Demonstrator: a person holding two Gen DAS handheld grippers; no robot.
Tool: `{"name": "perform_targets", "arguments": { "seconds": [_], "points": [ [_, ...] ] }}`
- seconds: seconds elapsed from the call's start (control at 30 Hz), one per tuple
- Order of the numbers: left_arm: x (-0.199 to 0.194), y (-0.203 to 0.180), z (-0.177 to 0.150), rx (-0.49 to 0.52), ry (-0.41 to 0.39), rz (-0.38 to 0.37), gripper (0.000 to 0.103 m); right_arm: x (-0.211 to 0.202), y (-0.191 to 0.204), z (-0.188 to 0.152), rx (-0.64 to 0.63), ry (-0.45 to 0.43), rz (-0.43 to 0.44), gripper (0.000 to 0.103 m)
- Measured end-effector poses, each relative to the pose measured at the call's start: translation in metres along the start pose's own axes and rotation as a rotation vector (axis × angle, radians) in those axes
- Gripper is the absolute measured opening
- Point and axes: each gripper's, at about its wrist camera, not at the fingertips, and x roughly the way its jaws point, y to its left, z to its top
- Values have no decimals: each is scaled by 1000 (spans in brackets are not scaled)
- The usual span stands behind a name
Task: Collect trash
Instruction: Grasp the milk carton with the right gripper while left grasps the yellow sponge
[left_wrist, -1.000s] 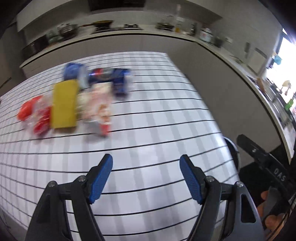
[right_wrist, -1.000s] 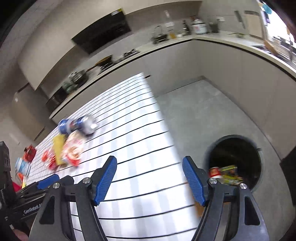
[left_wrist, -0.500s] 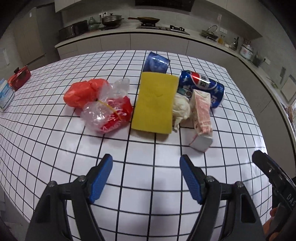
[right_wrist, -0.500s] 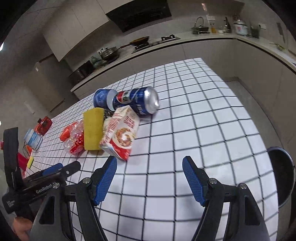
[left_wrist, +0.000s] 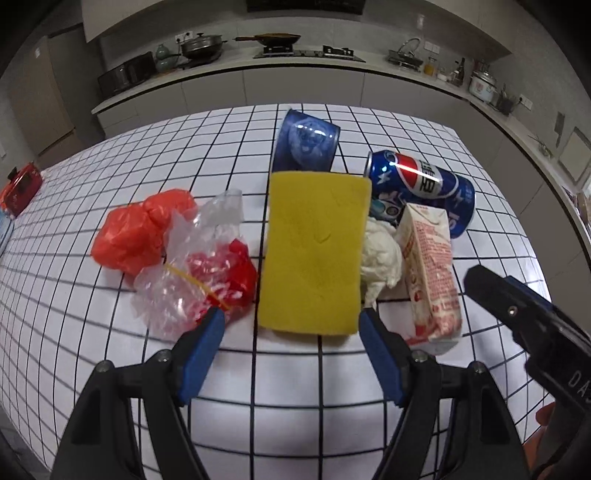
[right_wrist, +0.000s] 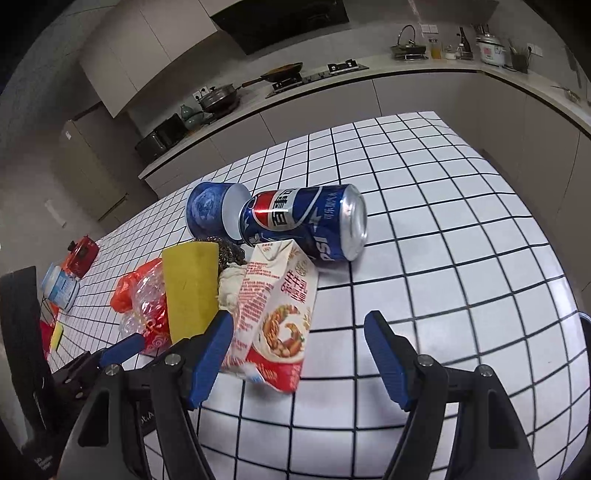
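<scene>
A heap of trash lies on the white tiled table (left_wrist: 295, 369): an orange bag (left_wrist: 140, 230), a clear bag with red scraps (left_wrist: 199, 280), a yellow sponge (left_wrist: 314, 251), a white crumpled wad (left_wrist: 380, 254), a pink milk carton (left_wrist: 430, 273), a Pepsi can (left_wrist: 421, 184) on its side and a blue cup (left_wrist: 306, 142). My left gripper (left_wrist: 291, 350) is open and empty, its tips just short of the sponge's near edge. My right gripper (right_wrist: 301, 354) is open and empty, with the milk carton (right_wrist: 280, 310) by its left finger and the Pepsi can (right_wrist: 306, 221) beyond.
A red object (right_wrist: 83, 253) and a white-blue jar (right_wrist: 61, 288) stand at the table's far left. The bin's rim (right_wrist: 585, 321) shows off the table's right edge. Kitchen counters with pans run along the back wall.
Both grippers have swung from the bin side toward the trash heap and moved closer to it. Both stay open and empty.
</scene>
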Motion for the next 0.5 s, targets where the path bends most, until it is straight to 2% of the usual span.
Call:
{"name": "perform_targets", "arguments": {
  "seconds": [0.3, 0.43, 0.5],
  "points": [
    [17, -1, 17, 60, 14, -85, 76, 37, 20, 11, 20, 44, -23, 75],
    [24, 0, 17, 74, 18, -99, 76, 47, 20, 10, 20, 61, -61, 75],
    [25, 4, 16, 62, 16, -111, 64, 48, 17, 9, 21, 62, -79, 68]
  ]
}}
